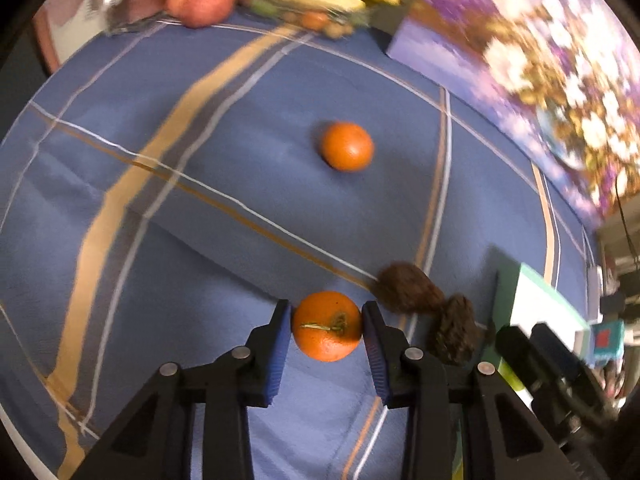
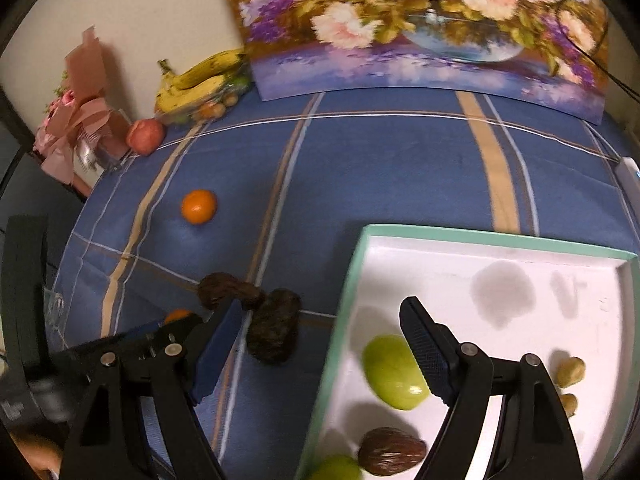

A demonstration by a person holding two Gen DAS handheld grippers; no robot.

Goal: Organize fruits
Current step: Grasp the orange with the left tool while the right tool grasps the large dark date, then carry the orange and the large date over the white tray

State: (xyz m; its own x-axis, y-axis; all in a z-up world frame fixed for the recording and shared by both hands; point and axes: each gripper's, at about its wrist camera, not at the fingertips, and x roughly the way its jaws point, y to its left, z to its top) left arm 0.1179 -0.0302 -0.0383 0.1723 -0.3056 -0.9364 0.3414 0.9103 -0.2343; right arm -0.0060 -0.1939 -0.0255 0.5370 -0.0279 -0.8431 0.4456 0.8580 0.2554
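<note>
Left gripper (image 1: 326, 326) clamps a stemmed tangerine (image 1: 327, 325) between its blue pads — right gripper (image 2: 320, 340) gapes wide, empty, over the tray's (image 2: 480, 236) near-left edge.

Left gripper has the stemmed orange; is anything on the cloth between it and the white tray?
Yes. Two dark brown fruits lie on the blue cloth between the held orange in the left gripper and the tray. Lifting over them should clear.
</note>
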